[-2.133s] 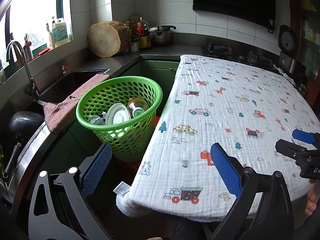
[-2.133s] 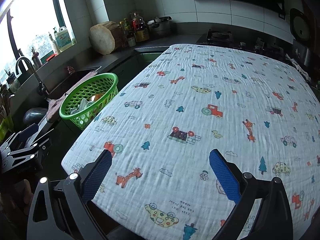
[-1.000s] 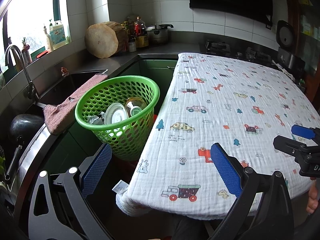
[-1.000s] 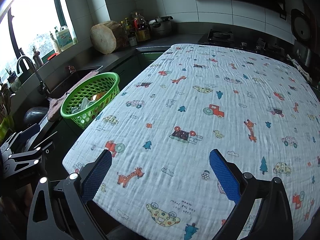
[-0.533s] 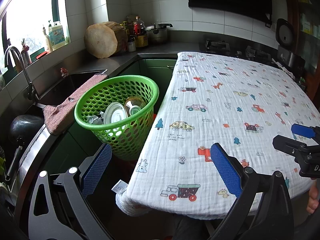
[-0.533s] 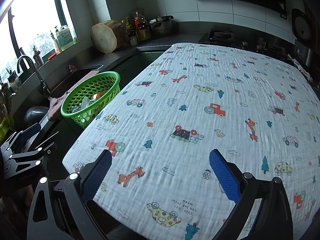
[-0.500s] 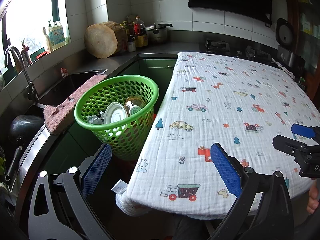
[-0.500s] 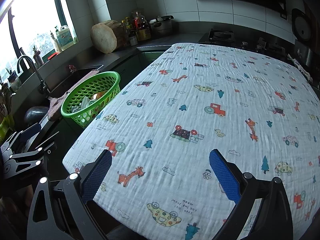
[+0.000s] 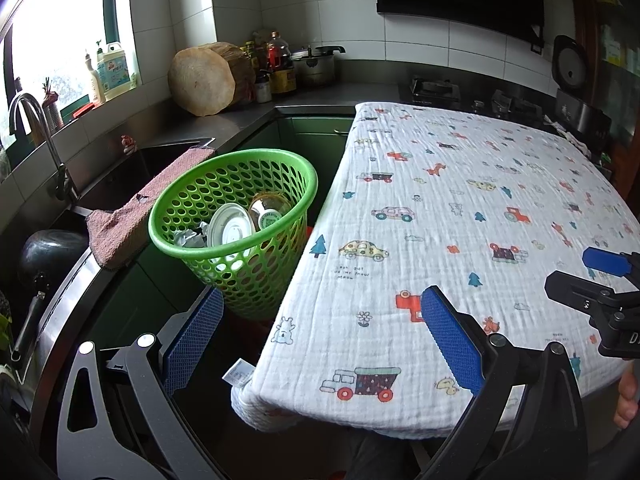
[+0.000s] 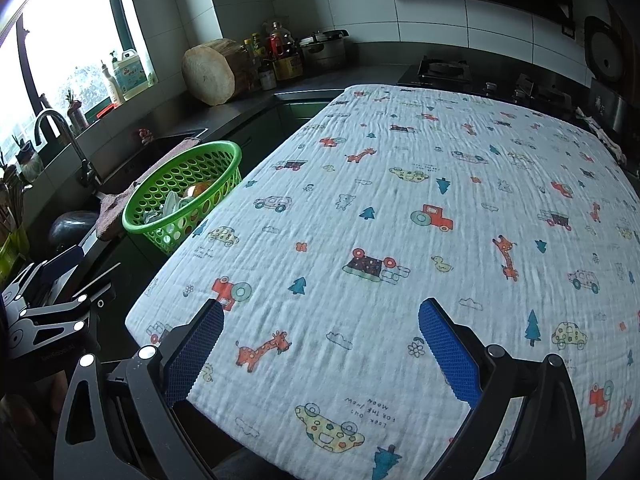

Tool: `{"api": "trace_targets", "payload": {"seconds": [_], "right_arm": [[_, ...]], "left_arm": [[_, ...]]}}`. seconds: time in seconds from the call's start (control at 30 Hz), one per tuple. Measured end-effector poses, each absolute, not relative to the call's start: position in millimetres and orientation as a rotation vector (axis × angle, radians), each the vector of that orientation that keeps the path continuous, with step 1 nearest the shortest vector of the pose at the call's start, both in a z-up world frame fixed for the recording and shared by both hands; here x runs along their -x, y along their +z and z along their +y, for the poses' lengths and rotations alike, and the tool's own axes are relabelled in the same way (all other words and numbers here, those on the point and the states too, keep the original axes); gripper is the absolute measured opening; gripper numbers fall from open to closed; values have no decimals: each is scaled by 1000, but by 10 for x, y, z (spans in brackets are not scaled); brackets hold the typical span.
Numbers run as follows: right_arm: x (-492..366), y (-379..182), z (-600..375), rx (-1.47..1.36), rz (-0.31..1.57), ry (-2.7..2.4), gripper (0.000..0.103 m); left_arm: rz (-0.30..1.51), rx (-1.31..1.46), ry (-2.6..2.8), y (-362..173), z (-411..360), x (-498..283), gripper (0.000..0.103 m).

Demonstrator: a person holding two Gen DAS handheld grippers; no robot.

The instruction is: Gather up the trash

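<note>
A green perforated basket (image 9: 236, 224) stands left of the table and holds trash: a white round lid (image 9: 232, 230), a clear cup (image 9: 270, 214) and crumpled foil (image 9: 188, 238). The basket also shows in the right wrist view (image 10: 184, 204). My left gripper (image 9: 320, 332) is open and empty, low over the table's near left corner, in front of the basket. My right gripper (image 10: 320, 344) is open and empty above the near edge of the table. Each gripper shows at the edge of the other's view.
The table is covered by a white cartoon-print cloth (image 9: 460, 216). A sink (image 9: 120, 176) with a faucet (image 9: 36, 140) and a pink towel (image 9: 140, 208) lies left. A wooden block (image 9: 204, 80), bottles and a pot stand on the back counter. A stove (image 10: 444, 68) is behind the table.
Both views have shifted slightly, the scene sitting a little lower and nearer. Both grippers stay open and empty. The basket's contents have not moved.
</note>
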State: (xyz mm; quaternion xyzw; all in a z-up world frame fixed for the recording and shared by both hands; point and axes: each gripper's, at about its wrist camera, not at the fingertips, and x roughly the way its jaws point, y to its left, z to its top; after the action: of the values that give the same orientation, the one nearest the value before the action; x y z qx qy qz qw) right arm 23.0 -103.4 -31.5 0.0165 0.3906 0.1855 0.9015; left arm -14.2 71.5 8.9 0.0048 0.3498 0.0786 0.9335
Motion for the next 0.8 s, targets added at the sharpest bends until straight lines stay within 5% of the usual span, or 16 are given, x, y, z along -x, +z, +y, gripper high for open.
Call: {"api": "trace_targets", "payload": {"seconds": [0.8], "right_arm": [[-233, -365, -1026, -40, 817, 391, 95]], "left_arm": [[720, -8, 168, 60, 718, 138, 98]]}}
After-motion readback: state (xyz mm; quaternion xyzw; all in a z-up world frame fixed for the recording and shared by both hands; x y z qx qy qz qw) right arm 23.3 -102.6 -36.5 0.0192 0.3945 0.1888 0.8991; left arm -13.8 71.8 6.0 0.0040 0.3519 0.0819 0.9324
